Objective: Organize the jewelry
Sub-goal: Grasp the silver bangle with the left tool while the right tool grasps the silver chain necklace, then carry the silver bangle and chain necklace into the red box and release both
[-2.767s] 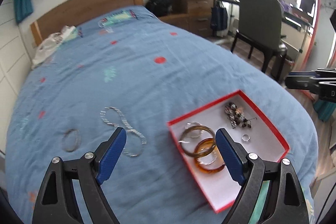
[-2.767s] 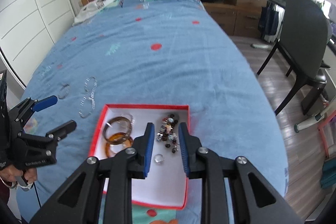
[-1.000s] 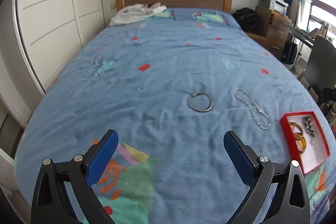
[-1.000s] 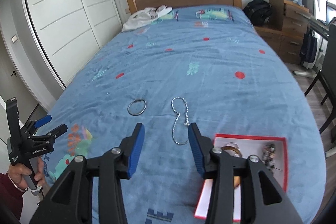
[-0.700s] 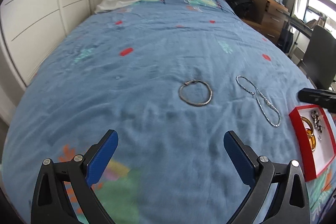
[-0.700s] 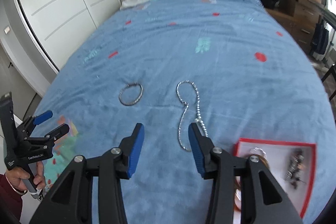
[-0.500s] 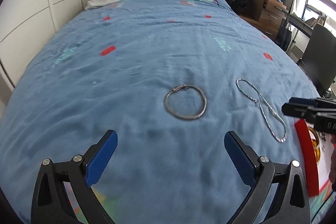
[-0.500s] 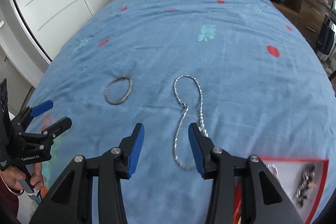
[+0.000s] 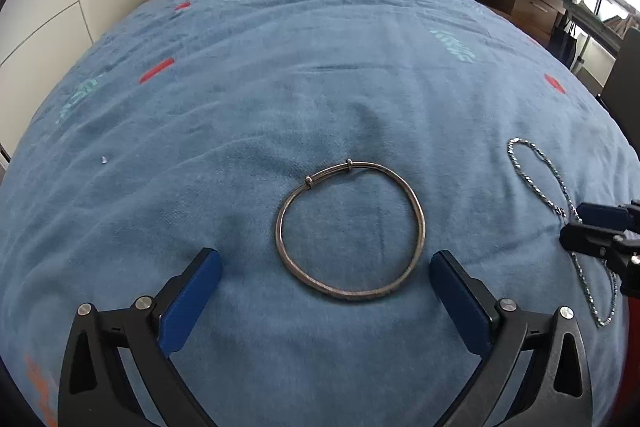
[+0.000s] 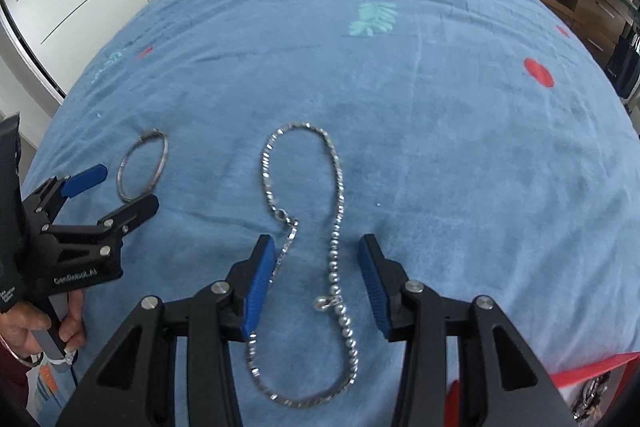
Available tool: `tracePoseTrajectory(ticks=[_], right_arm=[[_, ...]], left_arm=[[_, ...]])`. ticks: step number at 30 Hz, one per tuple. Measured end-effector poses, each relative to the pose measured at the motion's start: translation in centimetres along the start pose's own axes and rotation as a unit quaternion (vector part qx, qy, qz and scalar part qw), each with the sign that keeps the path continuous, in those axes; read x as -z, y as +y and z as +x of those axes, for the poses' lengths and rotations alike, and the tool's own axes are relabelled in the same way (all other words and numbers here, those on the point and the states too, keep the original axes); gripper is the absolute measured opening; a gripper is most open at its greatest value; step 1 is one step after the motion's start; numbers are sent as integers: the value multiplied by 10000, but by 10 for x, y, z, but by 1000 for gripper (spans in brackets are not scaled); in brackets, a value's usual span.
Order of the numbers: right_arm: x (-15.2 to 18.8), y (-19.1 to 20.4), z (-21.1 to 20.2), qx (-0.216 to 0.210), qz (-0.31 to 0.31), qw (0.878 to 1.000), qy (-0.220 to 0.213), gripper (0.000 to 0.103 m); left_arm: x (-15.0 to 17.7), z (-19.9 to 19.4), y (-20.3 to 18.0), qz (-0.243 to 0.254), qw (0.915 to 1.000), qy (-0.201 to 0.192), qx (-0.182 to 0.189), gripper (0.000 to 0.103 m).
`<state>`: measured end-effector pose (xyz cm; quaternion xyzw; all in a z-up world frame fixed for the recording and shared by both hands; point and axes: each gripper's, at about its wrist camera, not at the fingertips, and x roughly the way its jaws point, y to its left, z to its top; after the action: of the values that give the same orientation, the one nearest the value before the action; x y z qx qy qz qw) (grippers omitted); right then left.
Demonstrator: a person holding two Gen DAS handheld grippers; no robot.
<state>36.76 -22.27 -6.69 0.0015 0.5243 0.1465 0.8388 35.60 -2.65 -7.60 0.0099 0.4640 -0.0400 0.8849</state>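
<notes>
Blue bedspread [image 9: 320, 75] carries what's left to sort: a silver chain necklace [image 10: 336, 227] and a silver bangle [image 9: 350, 233], well apart from each other. The red box [image 10: 592, 367] where the rest of the jewelry sits only shows as a rim at the lower right corner of the right wrist view, near the chain's closer end.

Step in hand, as I read it: approach for a double pick, one piece per gripper, nothing lifted yet.

Left gripper [image 9: 326, 273]: jaws wide apart, empty, bangle lying flat just ahead of and between the blue pads. Next move prob. calls for dropping lower and closing across one side of the rim, since the whole ring is nearly as wide as the gap.

Right gripper [image 10: 316, 287]: jaws about half apart, empty, straddling the necklace. The left pad looks to be right at one strand, but can't tell if it touches. Next: lower, then pinch both strands at the narrow waist.

Necklace long axis runs away from the right gripper toward the headboard, in a loose figure-eight; far loop points up the bed, near loop toward the box. Bangle: round, no real long axis, its two small stops on the far side.
</notes>
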Motion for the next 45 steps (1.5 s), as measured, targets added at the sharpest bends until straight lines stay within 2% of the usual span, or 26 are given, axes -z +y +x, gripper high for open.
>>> tracePoseTrajectory(ticks=[6,8,9,11,12,15,18,25,31,36,45], right_arm=[[2,5,8,-33,8,10000,-50,55],[3,8,8,-38,-4,10000,-78,55],[5,9,8,-37,-24,10000,-80,54],[6,11,8,0,-87,9999,-94,48],[7,12,8,-1,-99,9999,-98,35],[8,12,4,-118,-1,9998,-127,10],[12,17,0,-167,-13,9997,-151,6],[21,26,-25,-421,88,9985,-351,6],[26,34,-74,-512,137,9962,-689,6],[32,40,-135,-455,124,9930,-1083,6],[59,31,-253,-155,206,9834,-1794,6]], left_arm=[[-7,8,0,-4,10000,-31,7,102],[-8,7,-1,-10,10000,-72,38,96],[-8,7,-1,13,9999,-100,51,89],[-8,4,-5,113,9997,-168,97,74],[-8,3,-7,162,9996,-188,96,72],[-8,0,-8,177,9996,-218,89,72],[-5,-5,-8,175,9995,-251,91,72],[7,-31,-12,250,9992,-313,55,72],[11,-76,-13,237,9985,-499,67,71],[9,-124,-17,295,9965,-773,96,71],[13,-218,-56,528,9892,-1325,342,72]])
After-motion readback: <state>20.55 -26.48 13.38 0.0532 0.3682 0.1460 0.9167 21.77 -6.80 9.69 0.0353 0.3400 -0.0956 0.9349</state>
